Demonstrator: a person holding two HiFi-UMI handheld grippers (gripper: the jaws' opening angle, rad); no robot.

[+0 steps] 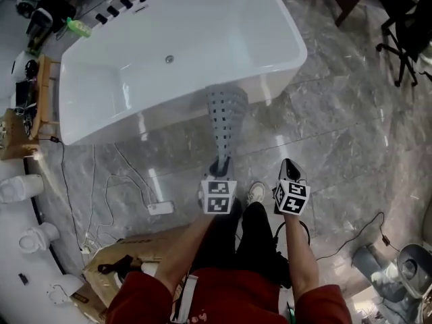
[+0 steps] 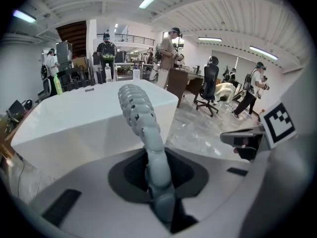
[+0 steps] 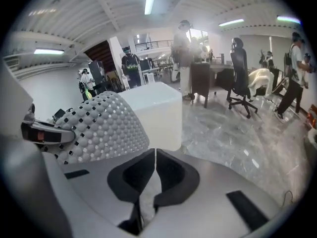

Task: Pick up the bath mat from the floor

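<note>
Left hand-held gripper (image 2: 159, 185): jaws nearly together, clamped on the near end of the bath mat (image 1: 225, 117). In the left gripper view the mat comes out of the jaws edge-on, bunched narrow at the pinch.

Right hand-held gripper (image 3: 155, 153): jaws together, nothing held, only a sliver of floor showing through the gap.

Key relation:
- The mat runs straight ahead of the left hand-held gripper, long axis roughly in line with the jaw axis, pointing at the bathtub (image 1: 169, 117).
- It is narrow at the grip and fans out to full width at the far end.
- In the left gripper view it bows up and slightly left as it leaves the jaws.
- The far wide end sits at the tub's near rim in the head view. Can't tell if it touches the rim or just overlaps it in line of sight.
- From the right hand-held gripper the mat is ahead and to the left, bumpy perforated face towards it, near but apart.

Judgement:
- The mat looks clear of the floor (image 1: 337, 133) at the gripped end. Far end height is unclear.
- The left side has the only hold, so the load hangs out in front of a single end pinch.
- If a second grip is wanted, the right hand-held gripper has to open first, then go left and forward onto the mat's right long edge.
- Risk is the mat slipping or folding at the pinch.
</note>
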